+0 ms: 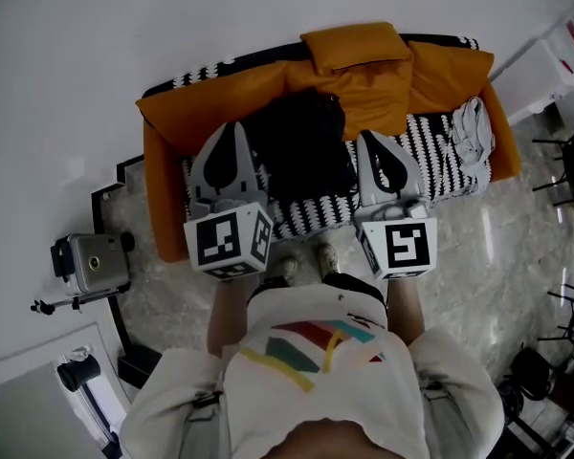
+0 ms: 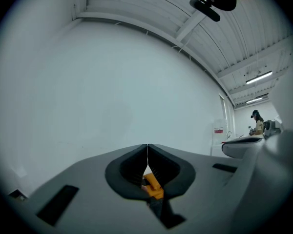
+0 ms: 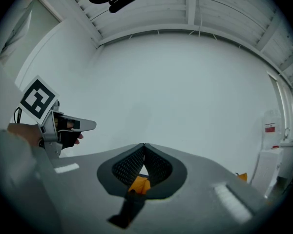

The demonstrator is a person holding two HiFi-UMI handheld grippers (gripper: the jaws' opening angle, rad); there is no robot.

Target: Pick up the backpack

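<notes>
Nothing is lifted yet — the black backpack [image 1: 301, 146] lies mid-seat on the orange sofa [image 1: 155, 175], flanked by the left gripper [image 1: 235, 134] and right gripper [image 1: 369, 142], both closed and empty.

No words or numbers can be read. The marker cubes on the left claw [image 1: 235, 127] and the right claw [image 1: 370, 137] carry only black-and-white square code patterns. A small red-and-white sign [image 2: 218, 129] on the far wall perhaps bears print, too small to read.
</notes>
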